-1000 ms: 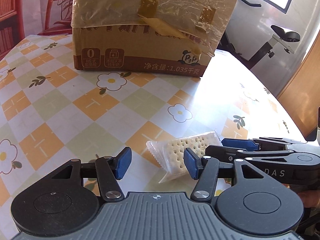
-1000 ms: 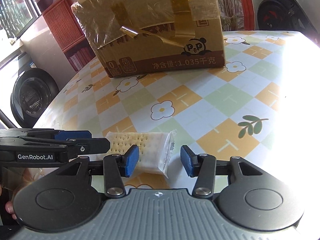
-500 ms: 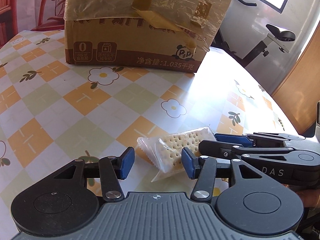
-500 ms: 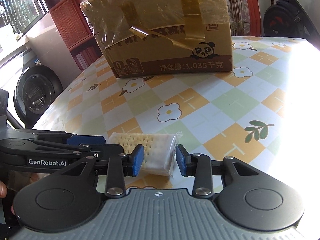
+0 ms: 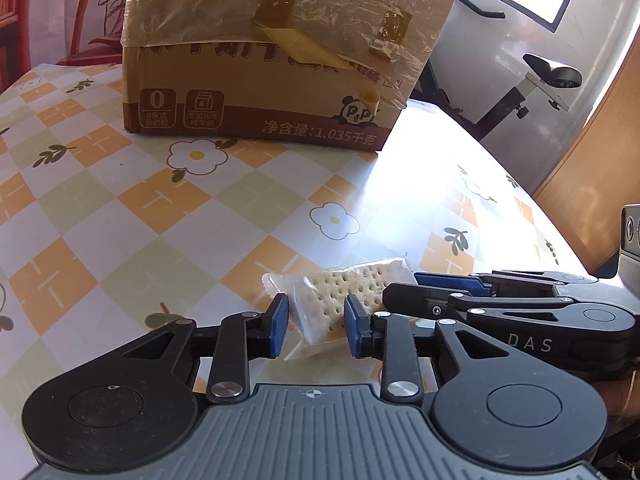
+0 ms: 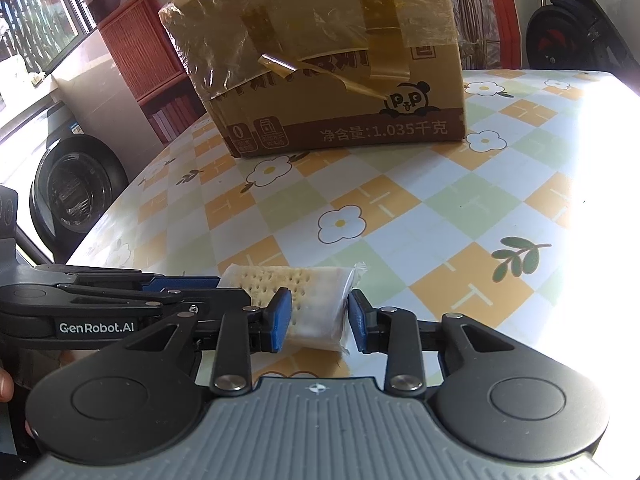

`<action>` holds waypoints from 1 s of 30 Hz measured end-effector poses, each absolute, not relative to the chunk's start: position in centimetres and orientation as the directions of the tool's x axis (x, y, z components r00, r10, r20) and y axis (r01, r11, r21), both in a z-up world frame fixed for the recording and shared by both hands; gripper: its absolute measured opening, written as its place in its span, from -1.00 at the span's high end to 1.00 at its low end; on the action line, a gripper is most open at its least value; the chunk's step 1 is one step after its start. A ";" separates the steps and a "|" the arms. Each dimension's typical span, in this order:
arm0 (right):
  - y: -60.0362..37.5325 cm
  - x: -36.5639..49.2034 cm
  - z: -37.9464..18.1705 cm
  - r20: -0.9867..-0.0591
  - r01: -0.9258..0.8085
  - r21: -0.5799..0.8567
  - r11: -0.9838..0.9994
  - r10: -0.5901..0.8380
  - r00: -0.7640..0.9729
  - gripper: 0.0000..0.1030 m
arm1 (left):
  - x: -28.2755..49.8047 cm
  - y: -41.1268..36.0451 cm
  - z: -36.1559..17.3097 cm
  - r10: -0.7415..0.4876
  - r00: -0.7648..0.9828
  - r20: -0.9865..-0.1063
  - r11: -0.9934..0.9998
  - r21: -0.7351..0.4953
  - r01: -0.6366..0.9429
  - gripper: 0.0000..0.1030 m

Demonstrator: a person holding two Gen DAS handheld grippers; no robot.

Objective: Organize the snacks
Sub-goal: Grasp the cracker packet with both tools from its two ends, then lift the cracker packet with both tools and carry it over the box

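Both-handed, the left claw [image 5: 316,330] and right claw [image 6: 318,320] are closing on opposite ends of one cracker packet [image 5: 340,300] lying on the desk [image 5: 120,220] in front of the taped cardboard box [image 5: 280,60], probably to lift it level.

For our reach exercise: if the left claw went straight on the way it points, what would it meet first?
The cracker pack, already between the closing left claw pads. Beyond it lies the table, probably well before the box; depth is unclear.
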State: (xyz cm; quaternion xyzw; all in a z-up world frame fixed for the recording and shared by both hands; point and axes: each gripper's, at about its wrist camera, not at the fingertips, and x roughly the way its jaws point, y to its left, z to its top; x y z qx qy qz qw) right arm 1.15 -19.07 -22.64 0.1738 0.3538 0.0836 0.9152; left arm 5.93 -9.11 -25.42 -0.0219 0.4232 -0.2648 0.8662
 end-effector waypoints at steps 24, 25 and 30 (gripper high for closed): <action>-18.7 1.8 -19.1 -0.513 -0.073 0.369 0.926 0.269 0.815 0.50 | 6.2 -7.4 -21.6 -0.495 0.612 -0.617 0.860 -0.243 0.449 0.40; -18.6 1.9 -18.7 -0.504 -0.080 0.363 0.928 0.267 0.821 0.50 | 6.3 -7.4 -21.0 -0.496 0.624 -0.604 0.859 -0.237 0.454 0.40; -18.6 3.1 -15.6 -0.438 -0.121 0.331 0.936 0.266 0.859 0.50 | 7.3 -7.0 -17.0 -0.505 0.695 -0.513 0.857 -0.198 0.476 0.40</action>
